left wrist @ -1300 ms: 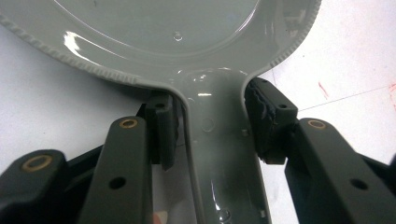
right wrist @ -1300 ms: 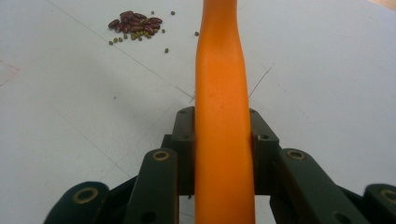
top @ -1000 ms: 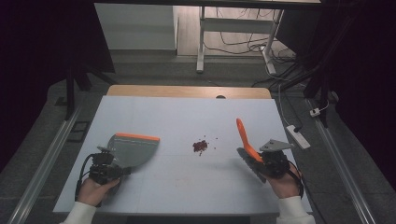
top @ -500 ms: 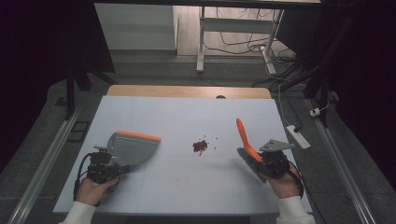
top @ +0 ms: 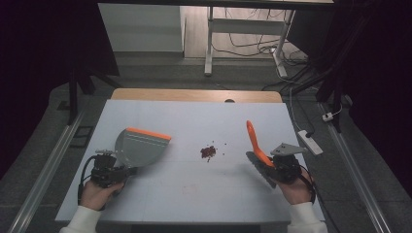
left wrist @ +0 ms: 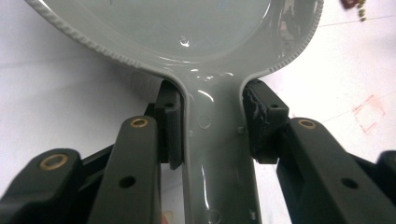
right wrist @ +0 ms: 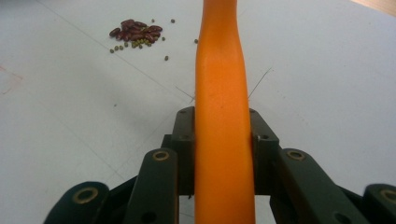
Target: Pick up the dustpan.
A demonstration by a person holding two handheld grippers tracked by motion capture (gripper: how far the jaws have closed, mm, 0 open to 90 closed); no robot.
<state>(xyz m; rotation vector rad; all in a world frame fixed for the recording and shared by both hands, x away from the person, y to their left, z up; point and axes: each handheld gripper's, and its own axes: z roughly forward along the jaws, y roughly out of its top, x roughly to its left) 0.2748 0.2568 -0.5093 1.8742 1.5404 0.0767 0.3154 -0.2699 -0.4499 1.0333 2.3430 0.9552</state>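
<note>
White surface (top: 194, 194) seen from above, with a small pile of dark red beans (top: 209, 151) and a few tiny green ones near its middle. At near left, left claw (top: 112, 171) held in a hand (top: 94, 193), clamped on the handle of a grey dustpan (top: 138, 148) with an orange front edge; pan lay flat, mouth facing far and right, well apart from the beans. In the left gripper view, both pads pressed against the grey handle (left wrist: 217, 154), pan bowl spreading out beyond. At near right, right claw (top: 272, 165) held in the other hand (top: 296, 189), clamped on an orange brush handle (top: 253, 141) that rose toward the far side, grey bristles (top: 260, 167) low against the surface. In the right gripper view, orange handle (right wrist: 223, 140) squeezed between both pads, beans (right wrist: 135, 31) lying at far left.
</note>
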